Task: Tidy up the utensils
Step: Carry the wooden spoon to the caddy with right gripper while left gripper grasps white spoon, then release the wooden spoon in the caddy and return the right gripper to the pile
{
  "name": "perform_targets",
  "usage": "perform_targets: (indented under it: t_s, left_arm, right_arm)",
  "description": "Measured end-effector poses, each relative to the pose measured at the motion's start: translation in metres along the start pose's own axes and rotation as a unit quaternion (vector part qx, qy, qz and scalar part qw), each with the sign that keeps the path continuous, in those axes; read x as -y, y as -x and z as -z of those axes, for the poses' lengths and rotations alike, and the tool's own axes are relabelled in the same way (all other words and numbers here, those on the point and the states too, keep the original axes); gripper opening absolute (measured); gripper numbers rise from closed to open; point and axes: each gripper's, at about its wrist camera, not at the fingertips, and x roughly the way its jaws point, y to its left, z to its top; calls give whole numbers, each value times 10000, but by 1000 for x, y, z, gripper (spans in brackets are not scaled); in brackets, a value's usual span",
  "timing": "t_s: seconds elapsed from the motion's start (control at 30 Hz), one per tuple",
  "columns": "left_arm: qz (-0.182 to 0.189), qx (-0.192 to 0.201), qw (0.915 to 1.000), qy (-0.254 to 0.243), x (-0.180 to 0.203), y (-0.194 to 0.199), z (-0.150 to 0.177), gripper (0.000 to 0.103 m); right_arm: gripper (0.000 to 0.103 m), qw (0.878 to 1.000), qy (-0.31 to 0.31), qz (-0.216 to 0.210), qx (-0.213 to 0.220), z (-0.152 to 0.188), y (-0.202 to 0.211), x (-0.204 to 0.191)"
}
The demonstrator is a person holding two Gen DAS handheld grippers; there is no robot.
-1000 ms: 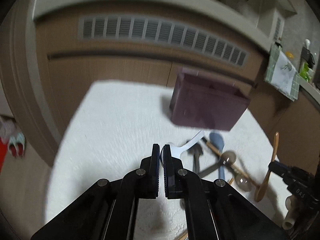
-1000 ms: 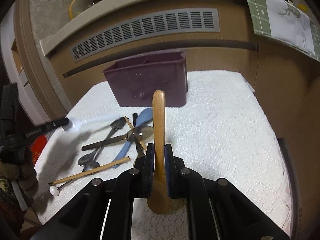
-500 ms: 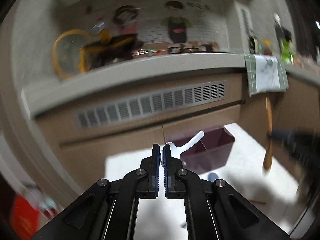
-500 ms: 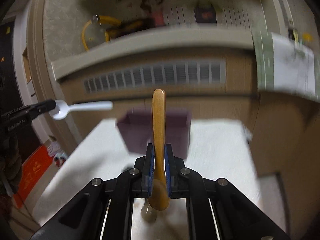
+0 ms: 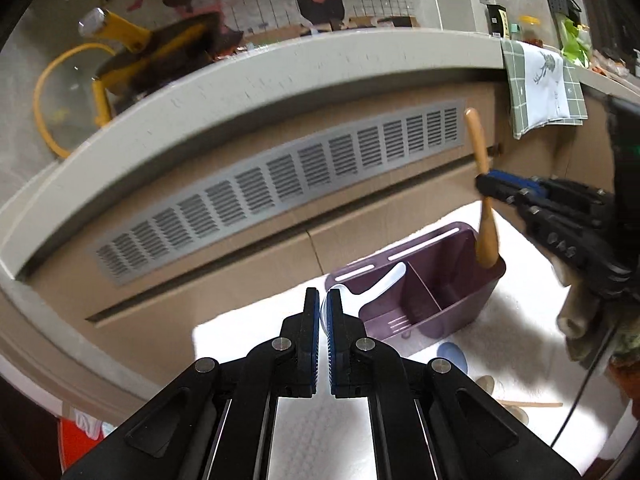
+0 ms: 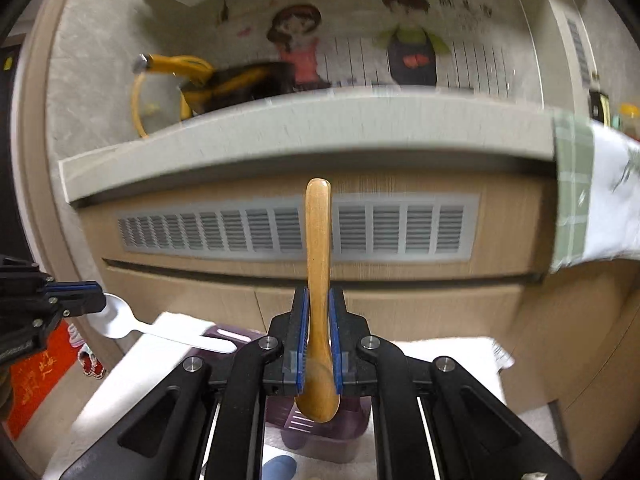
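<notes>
Holding 2 light, stiff spoons: left gripper (image 5: 323,304) clamps white plastic spoon (image 5: 374,287) bowl, right gripper (image 6: 318,334) clamps wooden spoon (image 6: 317,240) neck; purple plastic caddy (image 5: 448,300) below.

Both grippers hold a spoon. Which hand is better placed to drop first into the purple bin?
Probably right: its wooden spoon hangs bowl-down at the purple bin's far end. The left gripper's white spoon lies level.

Indoor light falls bright on the white cloth (image 5: 520,364), nearly blown out; motion blur smears the countertop edge (image 6: 320,128) and vent grille (image 6: 400,228) above it; fisheye bowing curves the countertop edge, with black vignette at the corners.
</notes>
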Motion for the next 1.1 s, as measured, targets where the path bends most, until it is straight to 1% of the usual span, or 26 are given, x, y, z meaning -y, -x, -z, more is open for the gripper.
perform_targets:
  t_s: [0.17, 0.23, 0.27, 0.33, 0.4, 0.47, 0.57, 0.63, 0.67, 0.7, 0.73, 0.8, 0.83, 0.9, 0.97, 1.03, 1.1]
  left_arm:
    - [323, -239, 9988, 290, 3, -38, 4, 4]
    - [581, -317, 9966, 492, 1, -51, 4, 5]
    - [737, -352, 9948, 616, 0, -56, 5, 5]
    - [1163, -414, 9879, 939, -3, -66, 6, 7]
    - [1442, -431, 9812, 1210, -7, -74, 7, 12]
    - [1573, -300, 9761, 1467, -12, -73, 8, 18]
    - [1575, 99, 9725, 1712, -20, -57, 17, 24]
    - [1463, 370, 9729, 1751, -22, -39, 28, 28]
    - [1424, 445, 9737, 1723, -22, -31, 33, 33]
    - [1410, 507, 9741, 1693, -22, -24, 40, 38]
    - [1434, 545, 9744, 1641, -20, -14, 52, 40]
    - [1546, 454, 9753, 1511, -16, -3, 72, 46]
    - [1632, 404, 9749, 1460, -13, 2, 85, 46]
    - [1691, 204, 9750, 1429, -5, 8, 114, 48]
    - [1728, -111, 9743, 1444, 1, 13, 145, 48]
    - [1631, -232, 9739, 1564, 2, 22, 173, 48]
    - [1411, -233, 9763, 1626, 4, 34, 198, 48]
  right_arm:
    - [9, 9993, -148, -42, -352, 22, -34, 9]
    - [10, 9986, -128, -94, -499, 29, -42, 12]
    - [10, 9976, -139, -194, -645, 32, -47, 13]
    - [10, 9949, -247, -418, -889, 37, -54, 16]
    - [15, 9926, -332, -558, -1029, 42, -57, 20]
    - [18, 9925, -310, -514, -1061, 45, -53, 21]
    - [18, 9947, -185, -432, -911, 46, -35, 20]
    - [18, 9953, -147, -439, -853, 47, -20, 19]
    - [18, 9953, -130, -453, -841, 49, -11, 19]
    - [18, 9952, -101, -461, -857, 52, -2, 18]
    - [18, 9947, -61, -468, -912, 55, 5, 17]
    - [18, 9927, 31, -527, -1084, 68, 22, 13]
    - [18, 9917, 79, -560, -1153, 73, 28, 11]
    - [18, 9890, 200, -630, -1322, 90, 43, 5]
    - [18, 9852, 292, -772, -1503, 109, 58, -5]
    - [18, 9801, 353, -949, -1706, 127, 69, -16]
    - [19, 9753, 449, -1124, -1848, 144, 79, -30]
